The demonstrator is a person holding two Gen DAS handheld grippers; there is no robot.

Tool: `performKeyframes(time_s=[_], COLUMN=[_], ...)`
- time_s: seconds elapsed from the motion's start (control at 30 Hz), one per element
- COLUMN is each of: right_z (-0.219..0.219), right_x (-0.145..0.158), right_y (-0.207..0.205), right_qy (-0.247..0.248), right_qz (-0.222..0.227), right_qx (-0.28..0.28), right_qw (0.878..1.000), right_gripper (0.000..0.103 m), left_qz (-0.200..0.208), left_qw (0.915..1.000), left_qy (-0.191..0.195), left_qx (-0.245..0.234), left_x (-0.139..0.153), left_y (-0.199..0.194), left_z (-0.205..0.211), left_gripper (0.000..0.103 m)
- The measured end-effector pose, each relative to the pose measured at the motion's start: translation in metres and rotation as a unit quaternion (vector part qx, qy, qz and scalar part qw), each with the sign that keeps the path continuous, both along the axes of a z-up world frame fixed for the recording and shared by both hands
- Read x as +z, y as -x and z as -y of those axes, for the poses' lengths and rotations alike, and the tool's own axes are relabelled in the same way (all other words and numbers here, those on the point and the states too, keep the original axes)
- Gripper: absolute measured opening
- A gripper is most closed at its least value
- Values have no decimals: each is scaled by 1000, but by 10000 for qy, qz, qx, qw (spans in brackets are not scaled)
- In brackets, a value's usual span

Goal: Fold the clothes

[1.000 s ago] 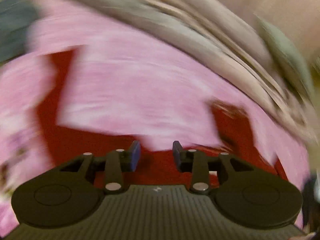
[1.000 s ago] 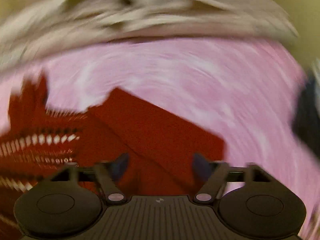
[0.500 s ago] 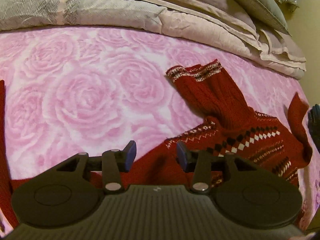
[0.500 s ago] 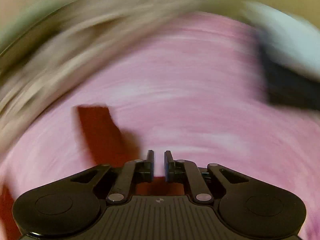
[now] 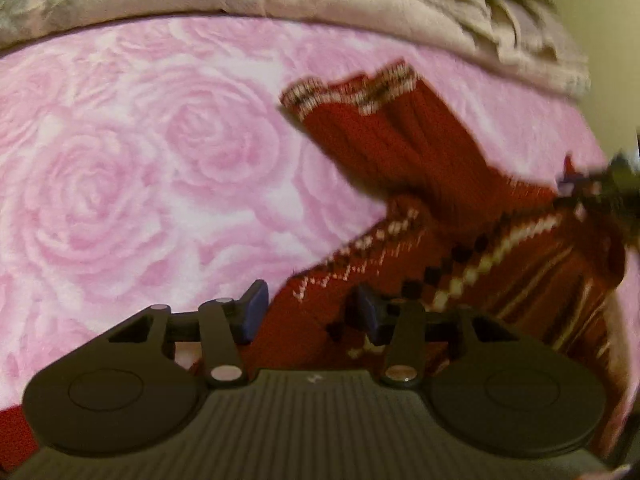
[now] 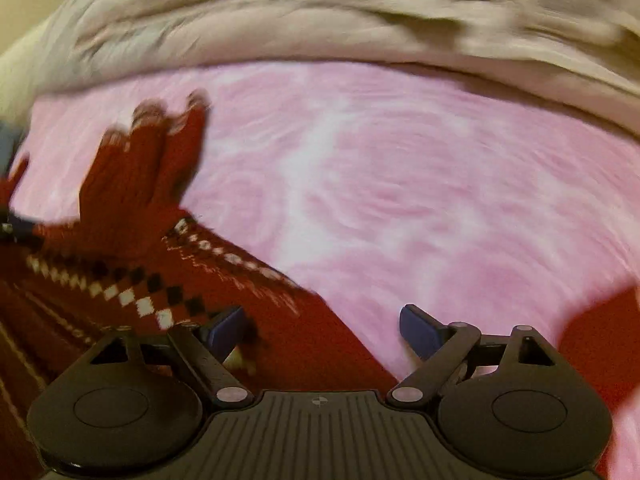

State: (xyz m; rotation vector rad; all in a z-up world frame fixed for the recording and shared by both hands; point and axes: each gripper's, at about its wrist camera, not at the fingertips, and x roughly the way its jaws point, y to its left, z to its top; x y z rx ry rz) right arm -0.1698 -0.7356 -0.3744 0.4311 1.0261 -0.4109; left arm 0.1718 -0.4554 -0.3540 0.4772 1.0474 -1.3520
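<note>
Both tongs gape empty over the red sweater (image 5: 460,216) — rumpled beige bedding (image 6: 320,20) behind, on pink sheet (image 5: 120,160).

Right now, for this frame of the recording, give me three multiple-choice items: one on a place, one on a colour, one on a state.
1. Where does the sweater lie?
A. on the pink rose-print bedspread
B. on a wooden floor
C. on a hanger

2. What is the sweater's main colour?
A. blue
B. red
C. grey

3. How does the right hand-held gripper stand?
A. shut on a sleeve
B. out of view
C. open, holding nothing

Key: 1 A, pink bedspread shows around the sweater; 2 B, red knit with white and black diamond bands; 3 C, a wide gap shows between its fingers.
</note>
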Motion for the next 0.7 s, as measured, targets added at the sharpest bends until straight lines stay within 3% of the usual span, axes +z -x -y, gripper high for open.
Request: performKeyframes(time_s=[0.07, 0.1, 0.17, 0.2, 0.3, 0.47, 0.63, 0.67, 0.7], right_z=[-3, -2, 2, 2, 0, 30, 56, 59, 62], right_x=[-13, -13, -8, -4, 20, 60, 83, 77, 70], right_y=[-14, -17, -24, -28, -39, -56, -74, -79, -83], right_qy=[-58, -16, -219, -299, 142, 792, 1388, 1284, 1180], right_qz=[-81, -67, 24, 65, 248, 797, 972, 821, 669], right_qx=[124, 263, 534, 661, 926, 481, -184, -301, -418], right_qw=[9999, 9996, 9983, 9973, 9953, 9925, 9854, 9879, 9899], right_gripper=[68, 40, 12, 11, 9, 9, 10, 19, 46], left_qz=[141, 212, 353, 424, 631, 1298, 1515, 1381, 1246], left_qw=[9998, 9996, 9988, 9983, 9959, 9847, 9775, 9812, 9845], left_qy=[125, 187, 311, 373, 621, 1116, 1461, 1339, 1218], left_qx=[-48, -72, -120, -144, -170, -331, 123, 165, 208], left_x=[3, 4, 7, 8, 17, 54, 69, 66, 63], left_y=[3, 5, 8, 9, 11, -4, -25, -25, -25], left_z=[2, 3, 5, 7, 13, 56, 89, 84, 78], left_gripper=[25, 22, 12, 11, 11, 10, 14, 17, 17])
